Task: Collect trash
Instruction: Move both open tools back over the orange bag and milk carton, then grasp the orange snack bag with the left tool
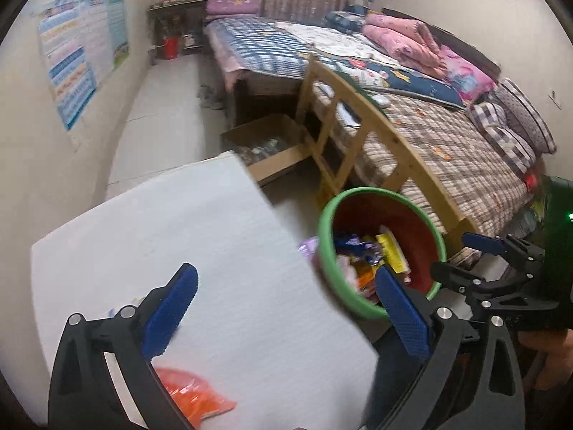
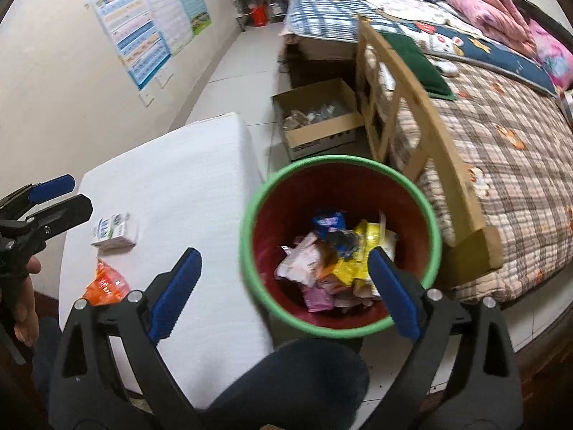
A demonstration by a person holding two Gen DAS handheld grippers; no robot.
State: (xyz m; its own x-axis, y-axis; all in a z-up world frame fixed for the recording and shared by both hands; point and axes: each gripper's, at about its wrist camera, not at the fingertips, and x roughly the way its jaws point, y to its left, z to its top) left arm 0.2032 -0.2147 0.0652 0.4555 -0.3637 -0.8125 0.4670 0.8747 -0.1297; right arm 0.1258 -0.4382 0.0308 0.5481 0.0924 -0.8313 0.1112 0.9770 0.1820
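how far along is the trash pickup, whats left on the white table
Done: the red bin with the green rim already holds a heap of wrappers. In hand: nothing; the left hand-held gripper and right hand-held gripper are both open and empty. Left: the orange packet and the small white carton still lie on the white table.
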